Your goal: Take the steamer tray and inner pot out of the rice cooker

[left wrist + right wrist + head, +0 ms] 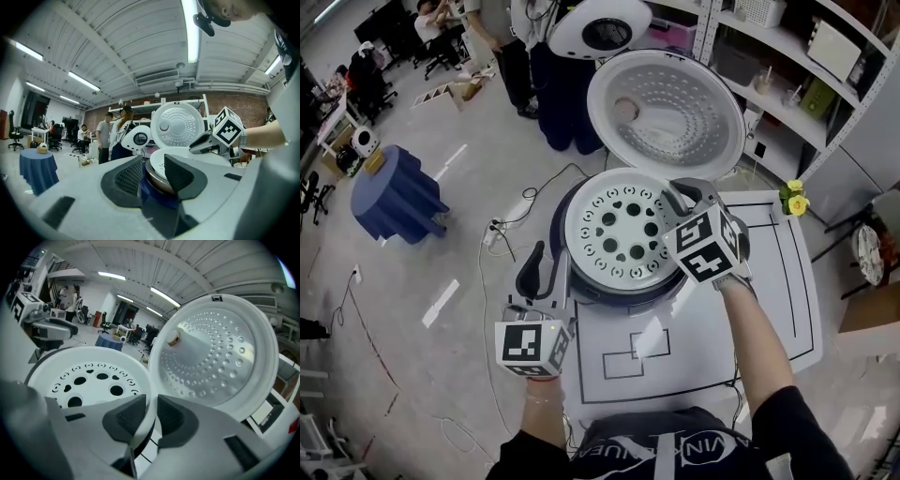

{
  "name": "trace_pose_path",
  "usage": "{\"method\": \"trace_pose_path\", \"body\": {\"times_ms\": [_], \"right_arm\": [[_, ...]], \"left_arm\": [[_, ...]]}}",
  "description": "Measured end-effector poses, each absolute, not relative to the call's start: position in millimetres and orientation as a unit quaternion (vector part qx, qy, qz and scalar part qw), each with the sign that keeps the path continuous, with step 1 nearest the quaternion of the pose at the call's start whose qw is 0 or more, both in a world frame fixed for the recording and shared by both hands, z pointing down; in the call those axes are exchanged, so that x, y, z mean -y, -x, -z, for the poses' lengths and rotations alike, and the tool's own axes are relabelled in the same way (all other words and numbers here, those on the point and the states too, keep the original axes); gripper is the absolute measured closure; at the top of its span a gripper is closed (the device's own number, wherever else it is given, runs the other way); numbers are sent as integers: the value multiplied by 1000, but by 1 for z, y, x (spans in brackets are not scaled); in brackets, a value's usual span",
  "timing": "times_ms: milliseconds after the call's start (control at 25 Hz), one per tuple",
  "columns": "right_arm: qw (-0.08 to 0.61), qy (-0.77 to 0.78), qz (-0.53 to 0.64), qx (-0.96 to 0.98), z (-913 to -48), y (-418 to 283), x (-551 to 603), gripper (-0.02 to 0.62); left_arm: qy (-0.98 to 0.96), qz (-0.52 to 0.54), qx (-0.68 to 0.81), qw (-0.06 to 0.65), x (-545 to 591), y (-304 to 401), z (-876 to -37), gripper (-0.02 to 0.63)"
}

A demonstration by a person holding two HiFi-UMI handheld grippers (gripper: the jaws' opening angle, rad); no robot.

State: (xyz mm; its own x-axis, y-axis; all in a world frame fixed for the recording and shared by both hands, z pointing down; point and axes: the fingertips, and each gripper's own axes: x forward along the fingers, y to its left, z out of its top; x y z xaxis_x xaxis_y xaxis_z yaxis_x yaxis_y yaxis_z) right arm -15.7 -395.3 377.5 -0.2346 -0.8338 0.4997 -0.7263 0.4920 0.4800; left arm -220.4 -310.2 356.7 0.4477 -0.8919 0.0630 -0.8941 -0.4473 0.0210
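The rice cooker (602, 298) stands on the table with its lid (666, 112) swung up and back. Inside lies the white steamer tray (623, 230), flat and full of holes. My right gripper (677, 202) comes in from the right, and its pads are shut on the tray's rim (149, 399). My left gripper (548, 274) clamps the cooker's left edge, with its jaws astride the blue wall (157, 194). A metal band of the inner pot (151, 173) shows just under the tray; the rest of the pot is hidden.
The white table (769, 281) carries black outline markings. Yellow flowers (795, 199) stand at its far right corner. On the floor to the left are a blue-draped stool (394, 192) and cables (502, 230). People (511, 56) stand behind the cooker, with shelves at the right.
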Motion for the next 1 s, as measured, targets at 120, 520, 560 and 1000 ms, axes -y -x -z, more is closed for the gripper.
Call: {"method": "trace_pose_path", "body": {"times_ms": [120, 520, 560, 1000], "right_arm": [[310, -510, 66, 800, -362, 16, 391, 528], [144, -524, 121, 830, -308, 12, 363, 538], [132, -524, 127, 832, -304, 12, 359, 538], [10, -506, 161, 847, -261, 4, 325, 543]], "left_arm": [[-859, -3, 509, 50, 315, 216, -354, 460], [-885, -52, 458, 72, 335, 191, -354, 430], [-886, -58, 455, 74, 335, 190, -355, 430], [-881, -93, 456, 81, 332, 172, -362, 450]]}}
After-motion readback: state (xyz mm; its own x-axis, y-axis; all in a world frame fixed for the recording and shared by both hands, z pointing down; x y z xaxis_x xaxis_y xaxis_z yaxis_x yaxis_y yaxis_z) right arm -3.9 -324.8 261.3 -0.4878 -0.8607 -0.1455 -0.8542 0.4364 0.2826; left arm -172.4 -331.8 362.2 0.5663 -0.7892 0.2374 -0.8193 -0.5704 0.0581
